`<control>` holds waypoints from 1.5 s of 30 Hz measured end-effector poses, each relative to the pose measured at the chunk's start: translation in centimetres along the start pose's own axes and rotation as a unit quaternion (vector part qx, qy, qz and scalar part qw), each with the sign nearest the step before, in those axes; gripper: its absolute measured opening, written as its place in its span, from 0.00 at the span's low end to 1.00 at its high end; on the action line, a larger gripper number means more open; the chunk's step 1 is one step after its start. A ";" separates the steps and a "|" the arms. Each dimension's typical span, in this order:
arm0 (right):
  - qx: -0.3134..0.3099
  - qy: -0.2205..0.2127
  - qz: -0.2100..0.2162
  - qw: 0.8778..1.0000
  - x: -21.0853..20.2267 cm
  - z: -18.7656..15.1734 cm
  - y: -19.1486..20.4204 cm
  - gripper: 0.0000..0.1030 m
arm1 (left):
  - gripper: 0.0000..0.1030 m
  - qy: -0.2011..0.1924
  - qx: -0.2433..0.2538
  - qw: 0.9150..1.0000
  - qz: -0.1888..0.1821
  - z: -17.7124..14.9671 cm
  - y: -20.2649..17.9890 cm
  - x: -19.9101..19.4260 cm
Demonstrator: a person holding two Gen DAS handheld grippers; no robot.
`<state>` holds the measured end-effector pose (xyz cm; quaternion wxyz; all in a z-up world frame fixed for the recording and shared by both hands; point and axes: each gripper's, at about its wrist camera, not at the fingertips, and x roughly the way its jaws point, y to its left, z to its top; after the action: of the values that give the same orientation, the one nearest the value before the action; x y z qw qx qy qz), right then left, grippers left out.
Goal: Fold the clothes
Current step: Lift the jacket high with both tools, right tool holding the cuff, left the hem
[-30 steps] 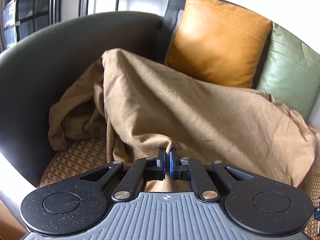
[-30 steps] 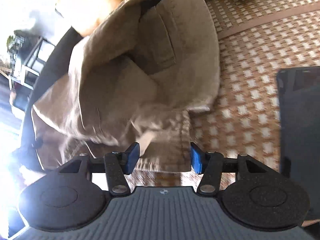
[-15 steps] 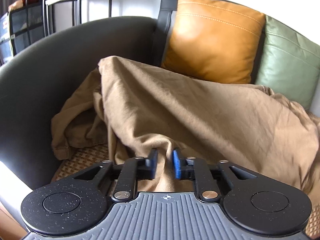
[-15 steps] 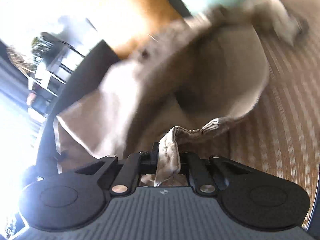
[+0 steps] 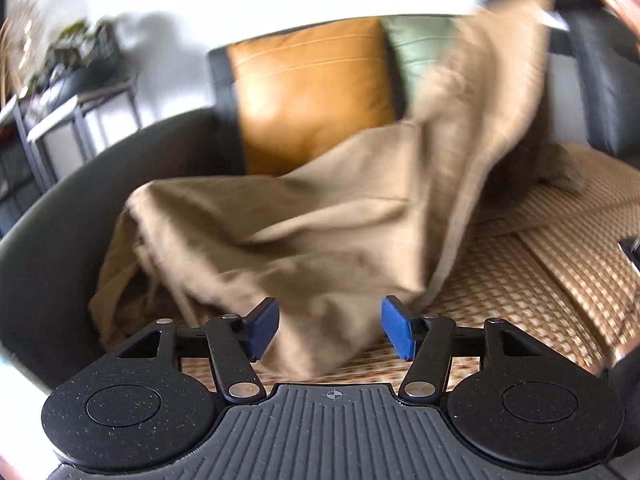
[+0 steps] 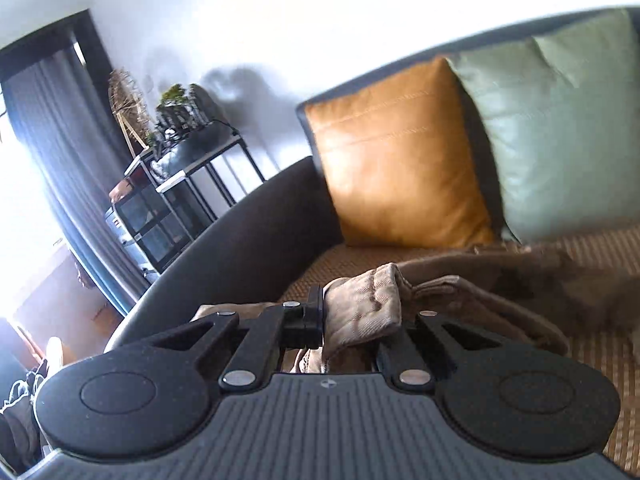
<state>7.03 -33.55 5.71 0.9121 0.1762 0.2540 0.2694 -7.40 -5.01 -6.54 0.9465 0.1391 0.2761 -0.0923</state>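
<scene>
Presently: tan garment (image 5: pixel 320 216) lay on sofa seat (image 5: pixel 560 264). Right gripper (image 6: pixel 352 320) fingers clamped its bunched edge; left gripper (image 5: pixel 330 330) fingers, just opening, gripped nothing. Best regrasp the opposite edge, then spread flat.

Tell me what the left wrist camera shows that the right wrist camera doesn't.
Only the left view shows the left gripper, its jaws just opened, tan garment loose between them, and the cloth lifted toward the top right corner. Only the right view shows the right gripper shut on a bunched edge of the garment, plus a dark curtain. Both show the orange cushion, green cushion, woven seat and metal shelf.
</scene>
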 end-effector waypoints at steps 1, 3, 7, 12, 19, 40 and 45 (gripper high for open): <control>-0.006 -0.001 0.001 1.000 0.0 0.4 0.7 0.04 | 0.69 -0.003 0.010 1.000 -0.006 0.0 -1.2 0.4; -0.016 -0.004 0.005 1.000 -0.2 1.0 1.7 0.04 | 0.69 -0.009 0.026 1.000 -0.002 0.3 -3.6 1.6; -0.028 -0.008 0.012 1.000 -0.6 1.8 3.1 0.04 | 0.73 -0.026 0.040 0.998 0.048 1.3 -7.0 4.7; -0.044 -0.009 0.017 0.999 -1.2 2.5 3.9 0.04 | 0.76 -0.022 0.020 0.996 0.082 2.7 -8.8 8.5; -0.046 -0.009 0.018 0.999 -1.4 3.4 2.8 0.04 | 0.81 -0.018 0.016 0.989 0.143 3.1 -9.4 13.5; -0.057 -0.094 -0.023 0.994 -8.6 6.7 4.4 0.04 | 0.02 -0.228 -0.147 0.950 0.153 17.1 9.3 -4.0; -0.092 -0.148 -0.023 0.984 -12.5 9.9 8.4 0.03 | 0.02 -0.297 -0.121 0.933 0.161 22.1 9.5 -9.8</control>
<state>0.11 -36.03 22.18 0.9579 0.1231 0.0942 0.2418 -2.10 -2.03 18.74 0.9972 0.0320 -0.0345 0.0587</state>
